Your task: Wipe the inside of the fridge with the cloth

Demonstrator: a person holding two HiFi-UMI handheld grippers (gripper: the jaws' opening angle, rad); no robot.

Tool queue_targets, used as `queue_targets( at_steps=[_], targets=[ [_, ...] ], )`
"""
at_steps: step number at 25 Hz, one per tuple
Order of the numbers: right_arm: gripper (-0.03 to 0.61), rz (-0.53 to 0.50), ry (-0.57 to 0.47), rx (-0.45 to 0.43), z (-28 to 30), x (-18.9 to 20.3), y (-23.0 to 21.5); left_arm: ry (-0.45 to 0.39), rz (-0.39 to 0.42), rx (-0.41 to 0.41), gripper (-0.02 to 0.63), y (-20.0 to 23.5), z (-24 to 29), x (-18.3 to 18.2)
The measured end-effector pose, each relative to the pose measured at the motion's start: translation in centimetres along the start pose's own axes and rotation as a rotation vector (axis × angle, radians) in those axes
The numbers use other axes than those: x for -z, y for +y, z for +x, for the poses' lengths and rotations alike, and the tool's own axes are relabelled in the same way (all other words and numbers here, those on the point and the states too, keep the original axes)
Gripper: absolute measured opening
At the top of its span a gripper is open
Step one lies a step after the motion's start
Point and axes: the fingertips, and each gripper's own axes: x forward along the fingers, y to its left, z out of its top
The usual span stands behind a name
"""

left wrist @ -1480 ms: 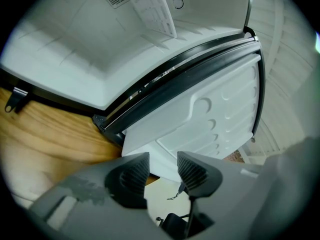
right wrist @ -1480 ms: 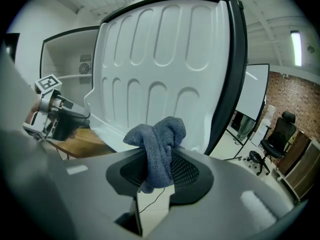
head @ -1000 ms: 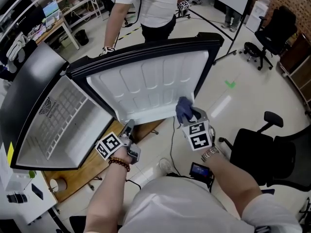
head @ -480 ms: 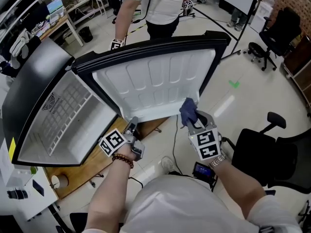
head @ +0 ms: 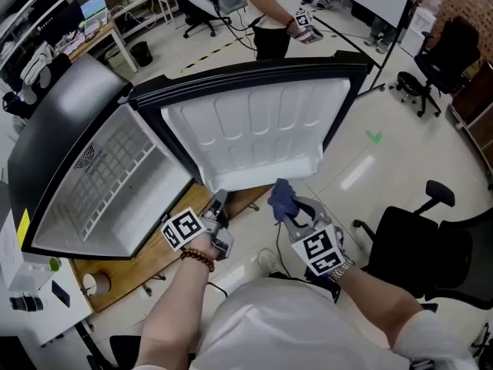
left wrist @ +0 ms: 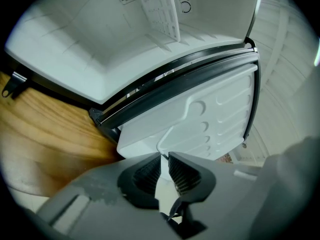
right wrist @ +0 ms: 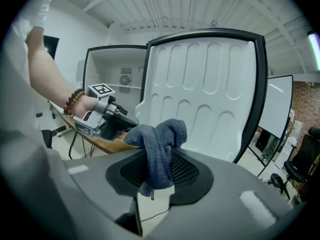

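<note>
The fridge (head: 115, 183) stands with its white-lined door (head: 254, 137) swung wide open. My left gripper (head: 218, 204) sits at the door's lower near corner. In the left gripper view its jaws (left wrist: 164, 164) have just been closing, and the white door edge (left wrist: 162, 151) is pinched between the pads. My right gripper (head: 283, 206) is shut on a bunched dark blue cloth (head: 280, 196), held just below the door's bottom edge. In the right gripper view the cloth (right wrist: 159, 144) bulges from the jaws in front of the door (right wrist: 205, 94), with the left gripper (right wrist: 125, 126) to its left.
A wire shelf (head: 108, 176) lies inside the fridge. A wooden board (head: 166, 249) is under it. A person (head: 277, 6) stands behind the door. Office chairs stand at the right (head: 431, 230) and far right (head: 439, 60). A black cable (head: 277, 237) runs across the floor.
My right gripper has carried the cloth leftward from the door's lower right corner to under its middle. The left gripper's jaws have closed at the door's corner. The person behind has stepped back.
</note>
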Motion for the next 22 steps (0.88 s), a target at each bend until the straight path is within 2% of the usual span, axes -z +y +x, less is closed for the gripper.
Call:
queue_targets(
  at_steps=[12,16,22],
  targets=[
    [0.112,-0.071,-0.051,-0.097,1.6,-2.6,5.9,0.046,0.093,0.134,0.043,-3.7,-1.7,-0.7],
    [0.113,-0.098,-0.062,-0.108,2.6,-3.3,6.8,0.035,0.100,0.145,0.043,-4.8,-1.5,-1.6],
    [0.112,-0.115,-0.065,-0.073,5.8,-3.7,7.2,0.019,0.079,0.141,0.040,-5.4,-1.1,-2.6]
  ],
)
